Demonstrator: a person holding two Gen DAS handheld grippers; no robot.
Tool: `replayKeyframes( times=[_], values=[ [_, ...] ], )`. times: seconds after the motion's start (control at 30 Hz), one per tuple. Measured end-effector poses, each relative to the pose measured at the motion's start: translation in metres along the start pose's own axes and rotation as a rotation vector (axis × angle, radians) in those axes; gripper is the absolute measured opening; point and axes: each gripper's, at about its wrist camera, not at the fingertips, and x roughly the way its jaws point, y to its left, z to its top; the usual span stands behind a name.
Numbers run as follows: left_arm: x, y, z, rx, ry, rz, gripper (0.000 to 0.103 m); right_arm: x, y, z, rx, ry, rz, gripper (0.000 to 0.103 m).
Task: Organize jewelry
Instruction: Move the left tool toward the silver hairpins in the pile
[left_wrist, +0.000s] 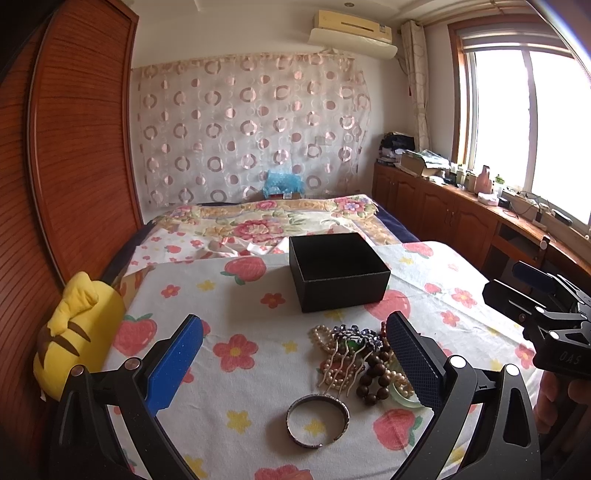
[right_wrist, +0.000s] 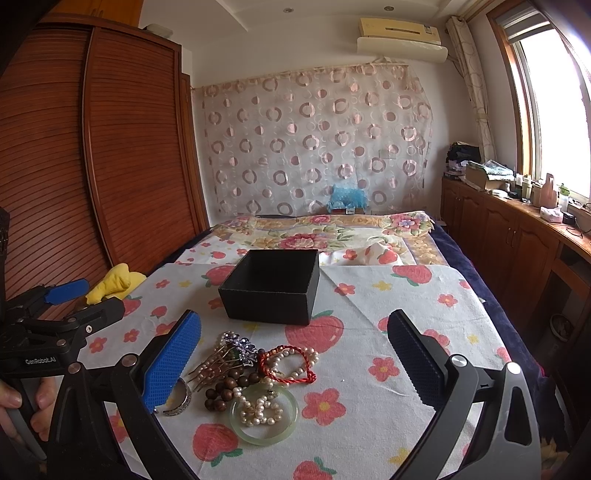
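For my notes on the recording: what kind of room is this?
Most likely a home bedroom. A bed with a floral quilt, a tall brown wooden slatted wardrobe and a beige wall air conditioner above a circle-patterned sheer curtain suggest it.

Black box (left_wrist: 338, 271): floor hidden behind its near walls in both views, can't tell if anything's inside.

Jade bangle (left_wrist: 404, 397): mostly behind the right pad of the left gripper (left_wrist: 295, 363) in the left wrist view; only a pale green arc shows.

Silver bangle (right_wrist: 179, 400): half covered by the left pad of the right gripper (right_wrist: 295, 360) in the right wrist view.

Pile is tangled, so pearl strands (right_wrist: 258, 406) can't be counted or traced.

Countertop clutter (left_wrist: 480, 184) by the window: too small and washed out to identify.

Yellow plush (right_wrist: 114, 282): partly behind the other gripper in the right wrist view.
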Motion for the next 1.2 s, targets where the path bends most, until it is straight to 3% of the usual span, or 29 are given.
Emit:
replayKeyframes(
  times=[0.4,0.83,1.0,1.2],
  values=[
    [0.026,0.010,-0.023,0.007,0.111,-0.008,0.095,0.017,0.002,-0.018,-0.020,0.065,0.023,0.101],
    [0.063,0.018,-0.046,0.009,0.219,-0.096,0.094,0.036,-0.004,-0.050,-0.065,0.177,0.029,0.101],
    [0.084,0.014,-0.049,0.014,0.293,-0.143,0.067,0.042,-0.005,-0.057,-0.075,0.207,0.030,0.101],
    [0.105,0.005,-0.048,0.026,0.339,-0.186,0.042,0.051,-0.002,-0.064,-0.075,0.253,0.060,0.101]
  ],
)
